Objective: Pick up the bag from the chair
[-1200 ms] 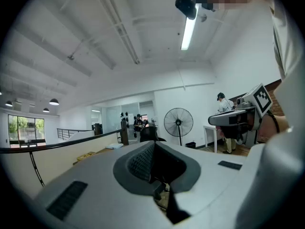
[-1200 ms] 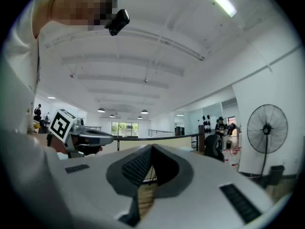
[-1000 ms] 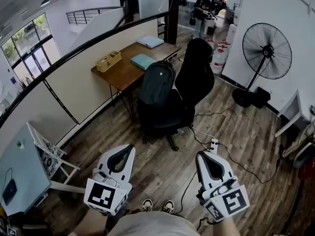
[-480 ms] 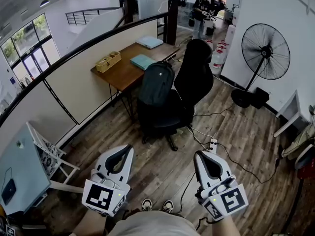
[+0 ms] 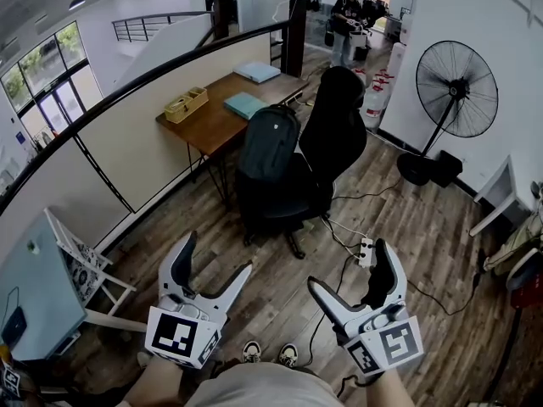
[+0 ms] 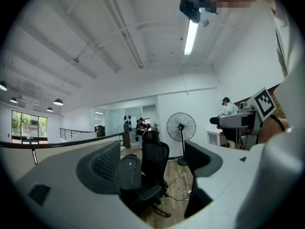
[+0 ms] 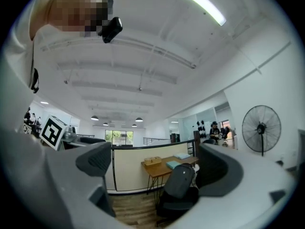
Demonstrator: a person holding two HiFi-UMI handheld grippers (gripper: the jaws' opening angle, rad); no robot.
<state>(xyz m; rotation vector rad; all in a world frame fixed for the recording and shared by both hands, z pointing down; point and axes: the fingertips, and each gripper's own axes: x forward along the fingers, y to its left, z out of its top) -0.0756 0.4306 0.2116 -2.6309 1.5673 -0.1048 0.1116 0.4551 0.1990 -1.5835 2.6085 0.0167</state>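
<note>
desk (image 5: pixel 216 130): basket (image 5: pixel 187 105) on top | standing fan (image 5: pixel 459 89): by wall | power strip (image 5: pixel 366 252): floor

Dark bag (image 5: pixel 270 144) upright on black chair (image 5: pixel 327 155)

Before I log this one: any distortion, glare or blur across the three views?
Head view: sharp, evenly lit, edges bowed; bag clear on the chair. Left gripper view: fisheye, black corners, ceiling light blown out. Right gripper view: same fisheye, bag small but legible.
</note>
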